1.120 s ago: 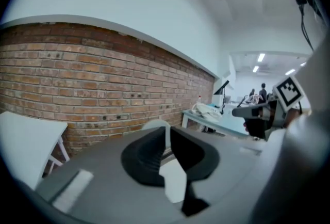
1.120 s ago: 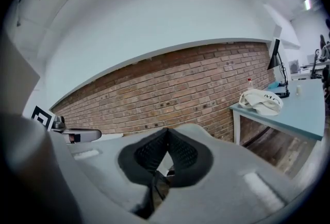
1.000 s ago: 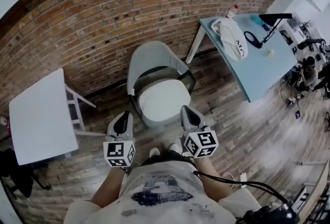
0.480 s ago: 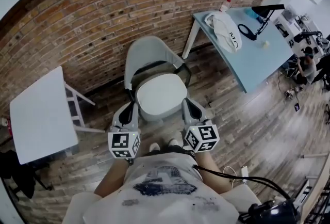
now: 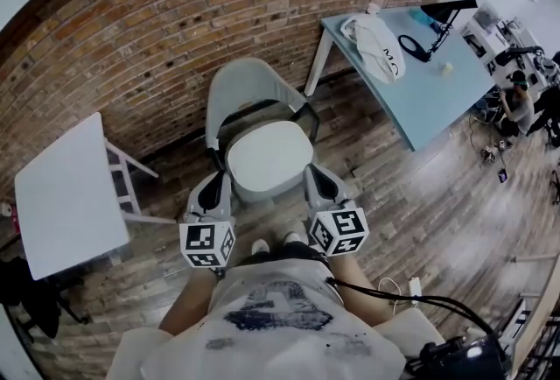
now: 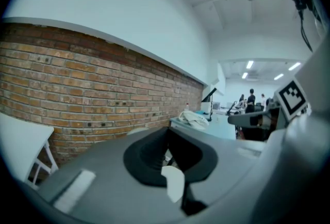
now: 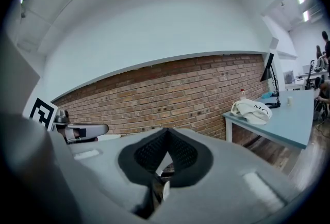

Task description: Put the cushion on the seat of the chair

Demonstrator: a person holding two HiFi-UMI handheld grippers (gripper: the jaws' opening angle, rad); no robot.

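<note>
Fingers [image 6: 147,160] of the left gripper [image 5: 217,187]: tips pressed together, a white sliver of the cushion [image 6: 174,182] pinched low between the pads. Fingers [image 7: 149,153] of the right gripper [image 5: 317,181]: likewise closed, tips meeting, a thin white edge of the cushion caught at the base.

Head view: cushion white, rounded square, near the middle, covering the seat of the grey chair [image 5: 249,89] between its armrests; backrest at the cushion's 12 o'clock. Whether fully settled on the seat or held just above it: cannot tell. Left gripper at the cushion's 8 o'clock corner, right gripper at its 4 o'clock corner, both touching the edge, marker cubes trailing toward 6 o'clock. Toes of the person's shoes [image 5: 261,245] at 6 o'clock of the chair.

Brick wall [image 5: 175,28] behind the chair, toward 12 o'clock. White table [image 5: 66,194] at 9 o'clock, well apart from the chair. Blue table [image 5: 437,98] at 2 o'clock, carrying a white bag [image 5: 378,50], a bottle [image 5: 375,2] at its far corner and a black lamp [image 5: 442,19]. Wooden floor [image 5: 420,221] underneath.
</note>
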